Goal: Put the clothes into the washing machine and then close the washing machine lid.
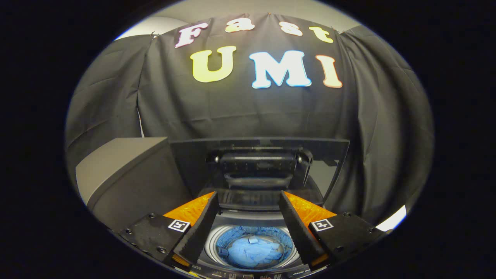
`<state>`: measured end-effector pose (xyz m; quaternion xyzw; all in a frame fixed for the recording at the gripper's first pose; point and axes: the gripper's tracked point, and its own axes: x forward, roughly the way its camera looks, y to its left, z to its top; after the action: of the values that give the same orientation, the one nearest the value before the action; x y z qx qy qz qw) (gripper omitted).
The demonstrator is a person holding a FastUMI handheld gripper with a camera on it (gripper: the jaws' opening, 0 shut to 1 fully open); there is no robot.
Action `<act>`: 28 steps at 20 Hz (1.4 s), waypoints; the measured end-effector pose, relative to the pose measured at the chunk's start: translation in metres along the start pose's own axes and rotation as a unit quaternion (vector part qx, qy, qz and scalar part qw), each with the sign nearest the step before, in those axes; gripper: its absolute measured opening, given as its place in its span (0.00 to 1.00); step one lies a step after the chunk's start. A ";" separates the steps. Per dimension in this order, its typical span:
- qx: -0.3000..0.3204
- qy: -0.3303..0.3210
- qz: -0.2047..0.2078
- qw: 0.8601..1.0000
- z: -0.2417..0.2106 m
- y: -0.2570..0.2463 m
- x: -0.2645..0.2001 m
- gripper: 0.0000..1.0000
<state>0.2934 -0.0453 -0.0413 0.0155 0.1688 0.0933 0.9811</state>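
The gripper [248,199] hangs spread wide, holding and touching nothing. Below, between its fingers, blue clothes [254,252] lie in the washing machine [211,242] drum; the lid [259,155] stands raised just beyond.

Fingers [207,217] spread apart, hiding drum [211,242] sides; panel [248,275] print too small; clothes [254,252] bunched, kind unclear.

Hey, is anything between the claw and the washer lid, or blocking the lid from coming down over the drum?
Nothing visible does. The claw is open and empty above the drum, where the blue clothes already lie low. The raised lid stands upright just beyond the fingers, with open space between.
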 end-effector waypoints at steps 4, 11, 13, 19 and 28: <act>-0.002 -0.044 -0.003 0.999 0.034 0.000 0.015 0.97; 0.007 -0.081 -0.023 0.996 0.075 -0.006 0.049 0.97; 0.011 -0.087 -0.026 0.996 0.083 -0.008 0.060 0.97; 0.028 -0.080 -0.029 0.996 0.090 -0.006 0.095 0.97; 0.006 -0.076 -0.045 0.996 0.079 -0.013 0.101 0.96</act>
<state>0.4154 -0.0387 -0.0008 0.0205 0.0949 0.0469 0.9942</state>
